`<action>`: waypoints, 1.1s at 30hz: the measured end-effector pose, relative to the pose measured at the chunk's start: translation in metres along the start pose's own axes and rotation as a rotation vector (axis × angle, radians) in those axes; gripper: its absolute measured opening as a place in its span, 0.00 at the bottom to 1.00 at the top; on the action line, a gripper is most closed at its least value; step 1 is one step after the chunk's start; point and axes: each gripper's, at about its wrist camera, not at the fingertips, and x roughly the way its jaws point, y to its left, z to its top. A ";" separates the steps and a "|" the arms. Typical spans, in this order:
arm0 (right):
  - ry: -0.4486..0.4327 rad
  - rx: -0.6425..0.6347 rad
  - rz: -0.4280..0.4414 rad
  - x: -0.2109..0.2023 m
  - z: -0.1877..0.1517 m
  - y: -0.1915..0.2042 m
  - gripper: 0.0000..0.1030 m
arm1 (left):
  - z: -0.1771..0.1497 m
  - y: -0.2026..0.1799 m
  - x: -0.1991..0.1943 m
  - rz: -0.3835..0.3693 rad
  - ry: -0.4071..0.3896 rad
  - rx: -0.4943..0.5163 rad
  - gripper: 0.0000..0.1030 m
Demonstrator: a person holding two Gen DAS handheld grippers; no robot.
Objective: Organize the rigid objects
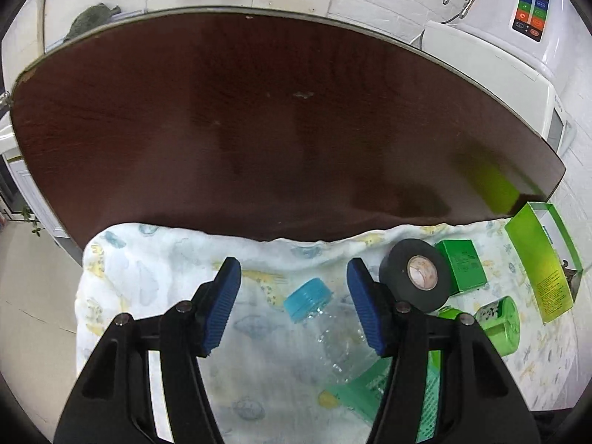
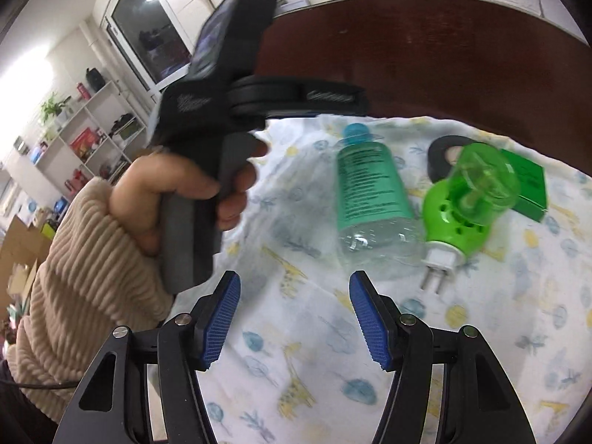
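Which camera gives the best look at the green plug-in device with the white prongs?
The right wrist view: the green plug-in device lies fully visible on the patterned cloth, prongs and clear dome included. The left wrist view shows only part of it, partly behind the left hand-held gripper.

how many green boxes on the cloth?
2. A small closed green box lies just right of the black tape roll. A taller open green carton lies at the cloth's far right edge. More may sit outside both views.
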 end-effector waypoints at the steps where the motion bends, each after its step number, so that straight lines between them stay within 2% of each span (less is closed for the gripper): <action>1: -0.001 0.011 -0.001 0.004 0.001 0.000 0.62 | 0.001 -0.001 0.004 -0.030 0.010 0.000 0.55; 2: -0.003 0.027 -0.009 0.007 0.003 -0.003 0.62 | 0.002 -0.002 0.008 -0.055 0.022 0.000 0.55; 4: -0.003 0.063 -0.028 0.012 0.005 -0.010 0.54 | 0.003 -0.004 0.013 -0.089 0.047 0.008 0.53; 6: -0.010 0.104 -0.066 0.012 0.006 -0.021 0.54 | -0.001 -0.007 0.016 -0.101 0.070 0.030 0.42; 8: -0.019 0.143 -0.101 0.009 0.007 -0.033 0.54 | -0.006 -0.009 0.014 -0.101 0.060 0.049 0.42; 12: -0.025 0.223 -0.142 0.001 0.006 -0.057 0.54 | -0.016 -0.002 0.002 -0.134 0.072 0.023 0.41; 18: -0.052 0.194 -0.125 -0.022 -0.003 -0.067 0.54 | -0.050 0.000 -0.032 -0.177 0.077 -0.010 0.41; 23: -0.049 0.150 -0.107 -0.043 -0.016 -0.070 0.54 | -0.085 -0.024 -0.066 -0.192 0.063 0.005 0.41; 26: -0.048 0.155 -0.109 -0.052 -0.025 -0.077 0.54 | -0.101 -0.037 -0.079 -0.248 0.056 -0.020 0.41; 31: -0.049 0.166 -0.117 -0.065 -0.037 -0.085 0.54 | -0.120 -0.056 -0.089 -0.185 0.028 -0.004 0.45; 32: -0.056 0.169 -0.120 -0.068 -0.039 -0.086 0.54 | -0.122 -0.054 -0.091 -0.185 0.025 -0.014 0.48; 33: -0.064 0.172 -0.122 -0.072 -0.040 -0.088 0.54 | -0.124 -0.052 -0.092 -0.185 0.021 -0.025 0.56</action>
